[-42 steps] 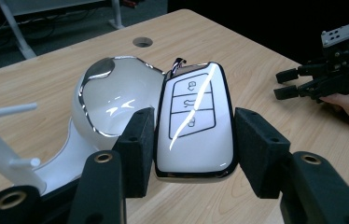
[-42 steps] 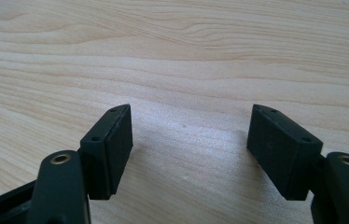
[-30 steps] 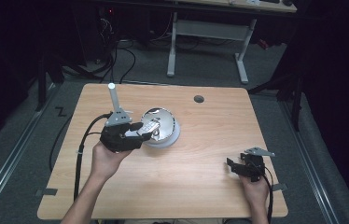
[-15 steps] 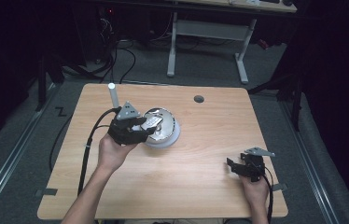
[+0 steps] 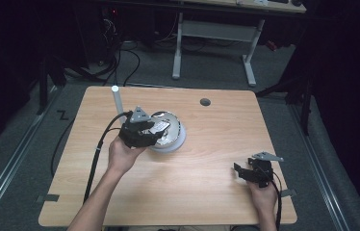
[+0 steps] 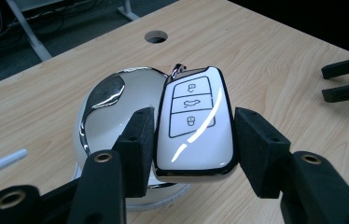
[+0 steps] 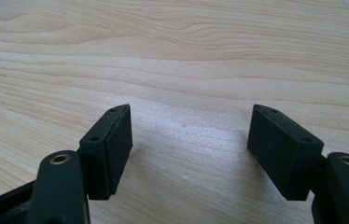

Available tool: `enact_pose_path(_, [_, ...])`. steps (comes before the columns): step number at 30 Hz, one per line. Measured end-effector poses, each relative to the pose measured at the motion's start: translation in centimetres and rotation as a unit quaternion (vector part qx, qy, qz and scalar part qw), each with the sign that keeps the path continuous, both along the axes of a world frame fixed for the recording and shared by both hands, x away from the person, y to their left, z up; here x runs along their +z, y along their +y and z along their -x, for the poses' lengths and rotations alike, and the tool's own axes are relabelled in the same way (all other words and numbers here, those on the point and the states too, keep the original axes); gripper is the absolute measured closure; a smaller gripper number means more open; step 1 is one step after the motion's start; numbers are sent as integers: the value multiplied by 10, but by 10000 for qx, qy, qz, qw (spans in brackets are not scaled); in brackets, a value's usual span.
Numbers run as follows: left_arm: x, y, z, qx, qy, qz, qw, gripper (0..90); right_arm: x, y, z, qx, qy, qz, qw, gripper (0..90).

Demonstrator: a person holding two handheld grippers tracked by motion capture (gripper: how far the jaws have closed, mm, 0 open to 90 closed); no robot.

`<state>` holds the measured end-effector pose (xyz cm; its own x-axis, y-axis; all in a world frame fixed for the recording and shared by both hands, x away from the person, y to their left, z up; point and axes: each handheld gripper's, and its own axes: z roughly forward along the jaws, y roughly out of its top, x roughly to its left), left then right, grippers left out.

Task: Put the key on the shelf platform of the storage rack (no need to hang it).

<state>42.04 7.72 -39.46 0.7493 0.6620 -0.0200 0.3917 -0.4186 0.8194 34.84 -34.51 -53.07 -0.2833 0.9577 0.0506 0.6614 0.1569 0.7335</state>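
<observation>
Tongs in the left hand, the left gripper (image 6: 189, 140), are clenched on a shiny white car key fob with three buttons (image 6: 193, 126). One black pad (image 6: 137, 140) presses each long side of it. The key fob is up in the air, just over a round white bowl with a shiny silver rim (image 6: 105, 112). That bowl sits on the pale wooden table (image 5: 207, 187), near the middle and a bit to the left.

It looks like the job is to put the key fob into the bowl. To do this well, the hand should go down slowly and straight, until the key fob is low inside the bowl. Then the jaws should open only a little, so it slides out softly and does not bounce. The key fob is smooth and could slip, so the squeeze should stay firm until then. It should not bump the rim, or the bowl may tip.

From the high view, the left forearm reaches forward from the near edge, and the left gripper (image 5: 139, 132) points at the bowl, tipped down a little.

Over by the near right corner, the right gripper (image 5: 252, 171) sits low above the table, well apart from the bowl. Its jaws are released, wide apart, with nothing but bare wood between them.
</observation>
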Motion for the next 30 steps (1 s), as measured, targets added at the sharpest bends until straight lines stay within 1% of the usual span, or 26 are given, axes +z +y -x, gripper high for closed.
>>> enact_pose_path(6, [-9, -2, -6, 50, 62, -6, 10000, 503, 0, 0, 0, 2, 1, 1, 10000, 313])
enact_pose_path(8, [-12, -2, -8, 61, 67, 56, 9999, 503, 0, 0, 0, 3, 5, 1, 10000, 313])
enact_pose_path(11, [-14, -3, -10, 89, 52, 83, 9999, 503, 0, 0, 0, 2, 4, 4, 10000, 313])
enact_pose_path(16, [-20, -5, -13, 110, 77, 39, 9999, 502, 0, 0, 0, 4, 4, 3, 10000, 313])
enact_pose_path(18, [-22, -7, -14, 116, 65, -14, 9999, 502, 0, 0, 0, 1, 5, 8, 10000, 313])
enact_pose_path(22, [-26, -11, -16, 114, 57, -26, 9999, 502, 0, 0, 0, 1, 5, 6, 10000, 313])
enact_pose_path(24, [-29, -13, -18, 125, 60, -85, 9999, 502, 0, 0, 0, 2, 4, 10, 10000, 312])
enact_pose_path(28, [-35, -16, -21, 147, 115, -144, 9997, 502, 0, 0, 0, 1, 4, 5, 10000, 312])
enact_pose_path(30, [-38, -17, -23, 149, 131, -140, 9997, 502, 0, 0, 0, 2, 6, 4, 10000, 312])
